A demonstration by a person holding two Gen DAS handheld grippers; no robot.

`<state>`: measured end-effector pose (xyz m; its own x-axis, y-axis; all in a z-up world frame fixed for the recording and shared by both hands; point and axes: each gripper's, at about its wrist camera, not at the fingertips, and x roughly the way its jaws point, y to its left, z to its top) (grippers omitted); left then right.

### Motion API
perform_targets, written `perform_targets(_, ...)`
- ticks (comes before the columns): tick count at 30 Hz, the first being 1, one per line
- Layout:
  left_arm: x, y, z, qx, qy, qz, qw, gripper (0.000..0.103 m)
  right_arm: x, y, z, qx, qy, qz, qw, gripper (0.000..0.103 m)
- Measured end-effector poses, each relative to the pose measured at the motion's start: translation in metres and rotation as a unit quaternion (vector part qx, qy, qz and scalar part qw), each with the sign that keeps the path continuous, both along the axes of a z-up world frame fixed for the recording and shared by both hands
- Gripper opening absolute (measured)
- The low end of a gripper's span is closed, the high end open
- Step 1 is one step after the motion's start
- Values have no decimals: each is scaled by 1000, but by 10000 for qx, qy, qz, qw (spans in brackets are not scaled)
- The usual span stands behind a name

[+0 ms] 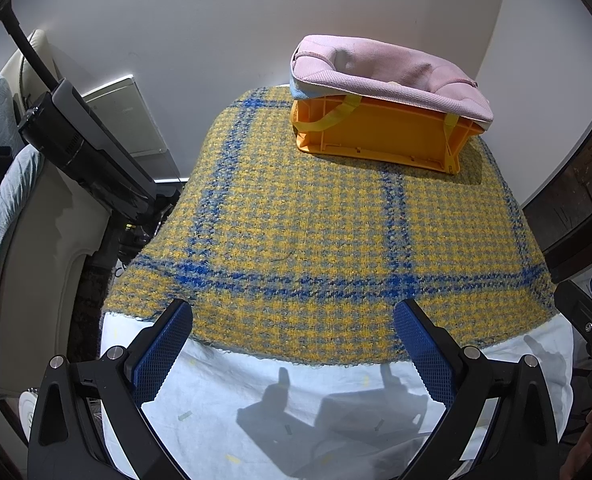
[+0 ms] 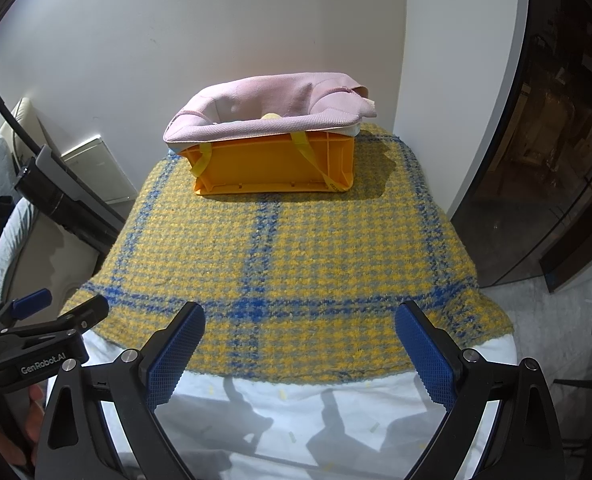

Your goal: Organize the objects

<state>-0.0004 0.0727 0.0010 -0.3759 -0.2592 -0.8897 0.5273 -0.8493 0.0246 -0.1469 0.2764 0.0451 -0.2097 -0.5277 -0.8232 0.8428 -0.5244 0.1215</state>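
An orange plastic crate (image 1: 379, 136) (image 2: 272, 168) stands at the far end of a table covered by a yellow and blue checked cloth (image 1: 315, 232) (image 2: 280, 248). A pink fabric bag (image 1: 387, 76) (image 2: 268, 108) with yellow straps lines the crate and folds over its rim. A pale round thing (image 2: 271, 116) shows inside. My left gripper (image 1: 294, 344) is open and empty over the near table edge. My right gripper (image 2: 299, 344) is open and empty too, beside it. The left gripper also shows in the right wrist view (image 2: 40, 328).
A white sheet (image 1: 296, 400) covers the near part of the table. A black stand arm (image 1: 84, 148) and a pale sofa (image 1: 24, 260) are on the left. A dark cabinet (image 2: 535, 160) stands on the right. A white wall is behind.
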Motion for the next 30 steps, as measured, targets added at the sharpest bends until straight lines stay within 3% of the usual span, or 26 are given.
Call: perform_targets(30,0,1,-1,17,-7,48,10000,103,-2,1,-2,-16,-4,17,10000,96)
